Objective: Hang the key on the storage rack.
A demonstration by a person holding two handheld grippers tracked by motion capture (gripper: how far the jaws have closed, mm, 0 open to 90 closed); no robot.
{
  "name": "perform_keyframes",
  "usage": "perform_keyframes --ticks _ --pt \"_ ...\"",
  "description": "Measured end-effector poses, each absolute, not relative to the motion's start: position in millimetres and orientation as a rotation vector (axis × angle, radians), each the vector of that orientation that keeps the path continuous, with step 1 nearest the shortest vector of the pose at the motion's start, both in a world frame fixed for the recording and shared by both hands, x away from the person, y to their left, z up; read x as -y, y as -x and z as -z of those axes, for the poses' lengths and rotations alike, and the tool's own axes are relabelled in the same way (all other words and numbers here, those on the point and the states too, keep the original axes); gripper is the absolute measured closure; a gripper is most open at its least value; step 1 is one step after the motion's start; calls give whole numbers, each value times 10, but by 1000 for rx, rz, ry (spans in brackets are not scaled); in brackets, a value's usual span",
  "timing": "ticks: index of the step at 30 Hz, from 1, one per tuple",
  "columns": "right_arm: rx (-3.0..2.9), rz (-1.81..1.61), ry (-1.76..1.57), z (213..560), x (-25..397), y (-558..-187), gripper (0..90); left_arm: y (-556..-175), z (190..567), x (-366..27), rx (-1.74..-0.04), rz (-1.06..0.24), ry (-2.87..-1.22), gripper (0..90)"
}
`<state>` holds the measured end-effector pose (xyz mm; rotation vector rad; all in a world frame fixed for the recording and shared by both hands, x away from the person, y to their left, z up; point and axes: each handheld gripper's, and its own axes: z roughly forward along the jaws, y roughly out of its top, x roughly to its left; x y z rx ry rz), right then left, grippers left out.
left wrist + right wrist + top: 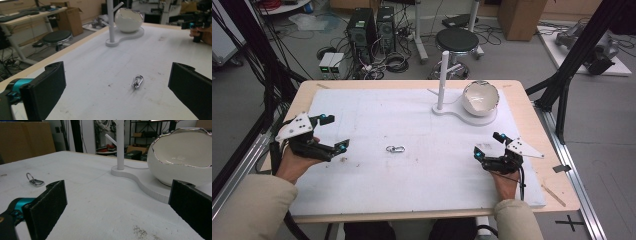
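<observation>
Lying between open hand-held grippers: carabiner [395, 149].

Even, soft overhead light falls on my white table mat [362, 180], bright and without harsh shadows. The carabiner [137, 81] casts only a faint smudge under itself. Glare glints along the silver rim of the egg-shaped bowl [182, 157]. My near black jaws look soft and slightly blurred, and the high view is grainy, its far corners dimmer.
</observation>
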<state>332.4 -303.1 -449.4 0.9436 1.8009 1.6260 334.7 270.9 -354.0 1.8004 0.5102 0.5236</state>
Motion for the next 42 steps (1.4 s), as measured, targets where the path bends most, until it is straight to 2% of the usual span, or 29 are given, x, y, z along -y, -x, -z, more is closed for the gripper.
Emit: perform_keyframes --ticks 12,15,27,34,42 --pt "-1806 -1628 -943 4493 3037 -3322 9 -3719 3361 -2128 -370 -380 -2083 18" --pt "-1801 -1628 -943 4495 3034 -3323 9 -3832 3435 -1949 -361 -324 -2166 18" --pt "-1801 -1625 -945 4495 3036 -3323 9 -4040 3814 -1595 -345 -230 -2344 18" --pt "-1800 -1629 -945 4494 3033 -3323 9 -4116 4008 -1492 -336 -181 -2446 34" --pt "-1804 -1626 -945 4494 3037 -3323 9 -4140 4097 -1449 -335 -155 -2485 39"
